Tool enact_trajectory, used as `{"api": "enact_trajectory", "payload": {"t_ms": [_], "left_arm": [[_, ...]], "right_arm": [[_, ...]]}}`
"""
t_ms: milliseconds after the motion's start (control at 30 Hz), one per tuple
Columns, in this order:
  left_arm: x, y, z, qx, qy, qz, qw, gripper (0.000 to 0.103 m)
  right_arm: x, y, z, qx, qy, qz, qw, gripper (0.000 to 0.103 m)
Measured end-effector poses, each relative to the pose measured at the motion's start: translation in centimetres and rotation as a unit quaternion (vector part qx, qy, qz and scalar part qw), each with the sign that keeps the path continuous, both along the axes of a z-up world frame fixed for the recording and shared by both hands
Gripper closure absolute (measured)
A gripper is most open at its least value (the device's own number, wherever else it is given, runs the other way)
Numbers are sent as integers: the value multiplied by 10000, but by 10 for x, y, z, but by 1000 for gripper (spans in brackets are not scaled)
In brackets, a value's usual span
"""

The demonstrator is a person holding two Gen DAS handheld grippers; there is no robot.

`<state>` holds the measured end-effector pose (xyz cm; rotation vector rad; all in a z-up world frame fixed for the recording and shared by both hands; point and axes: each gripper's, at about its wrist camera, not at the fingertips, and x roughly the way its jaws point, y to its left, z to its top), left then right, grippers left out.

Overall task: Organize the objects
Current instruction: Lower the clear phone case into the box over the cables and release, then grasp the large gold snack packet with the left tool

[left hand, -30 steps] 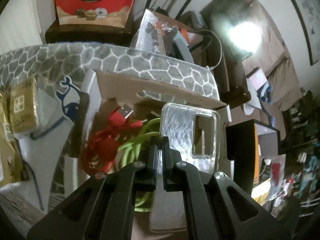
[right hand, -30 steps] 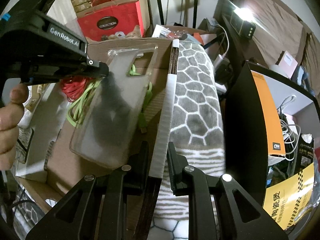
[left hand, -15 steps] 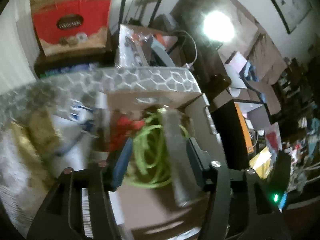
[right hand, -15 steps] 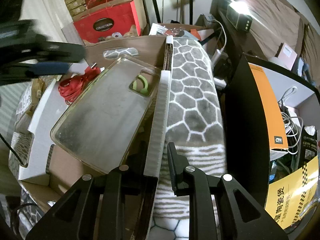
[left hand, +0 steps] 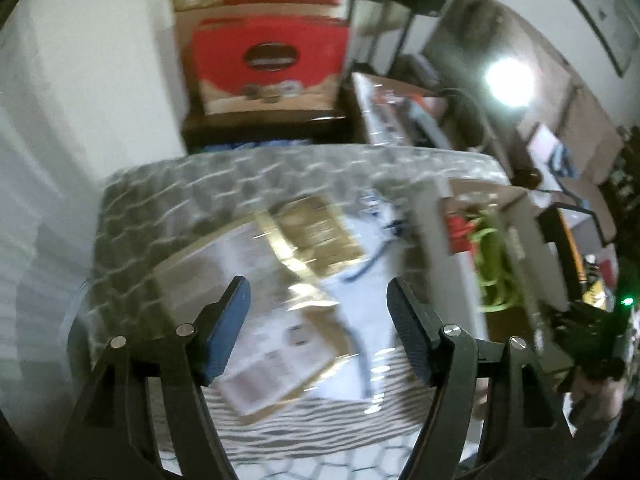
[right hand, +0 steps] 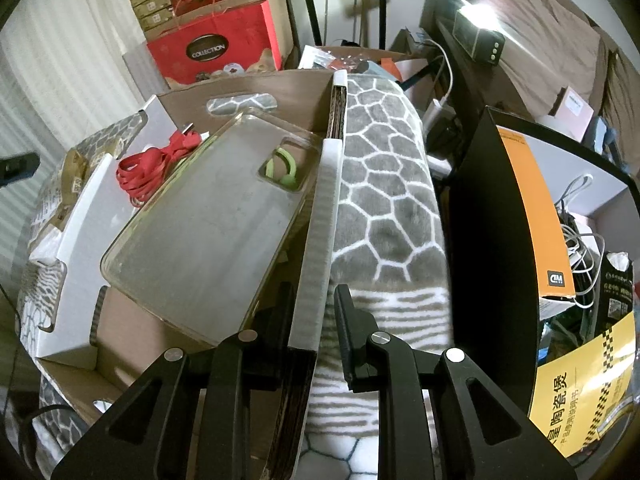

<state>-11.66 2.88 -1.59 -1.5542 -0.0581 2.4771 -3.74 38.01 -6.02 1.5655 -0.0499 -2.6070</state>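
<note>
A clear phone case point(right hand: 208, 224) lies tilted inside the open cardboard box point(right hand: 132, 332), over a green cable point(right hand: 282, 168) and beside a red cable point(right hand: 156, 168). My right gripper point(right hand: 316, 316) is shut on the box's right wall point(right hand: 320, 216). My left gripper point(left hand: 318, 312) is open and empty, above blurred gold-brown packets point(left hand: 316, 236) and white packaging point(left hand: 276, 356) on the patterned blanket. The box with the red and green cables point(left hand: 480, 256) shows at the right of the left wrist view.
A grey honeycomb-patterned blanket point(right hand: 384, 184) covers the surface. A black and orange box point(right hand: 516, 232) stands upright at the right. Red gift boxes point(right hand: 212, 48) are stacked at the back by the wall. A lamp point(right hand: 478, 36) glares at the back right.
My left gripper let go of the phone case, opened, and swung left away from the box. The case now rests in the box. My right gripper kept its hold on the box wall.
</note>
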Motion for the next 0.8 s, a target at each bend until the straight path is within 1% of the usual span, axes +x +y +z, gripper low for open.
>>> {"api": "enact_trajectory", "payload": {"t_ms": [133,333,467,567,633,667,700,733,800], "left_arm": [[5,-30,-13,-79,-70,231,9997,34],[12,-58,-38,-77,-281,536,9981,34],[11,-62,-53,64,-474,591,9971,34],[10,-62,-59,123,-520,606,9967,34],[7,-62,-63,275,-566,631,9960,35],[7,-62,-64,325,-578,623,9959,39],[6,-62,-65,428,-581,607,9955,47],[6,-63,-66,511,-554,648,9951,50],[5,-68,-64,582,-479,772,9942,71]], "right_arm": [[0,0,-1,5,-10,-10,10000,84],[0,-2,-2,10,-17,-13,10000,84],[-1,-3,-3,20,-43,-16,10000,84],[0,-4,-4,32,-52,-15,10000,84],[0,-4,-4,27,-60,-13,10000,84],[1,-4,-4,29,-59,-11,10000,84],[1,-4,-4,30,-62,-12,10000,84],[1,-4,-4,30,-65,-13,10000,84],[1,-5,-4,43,-66,-11,10000,84]]}}
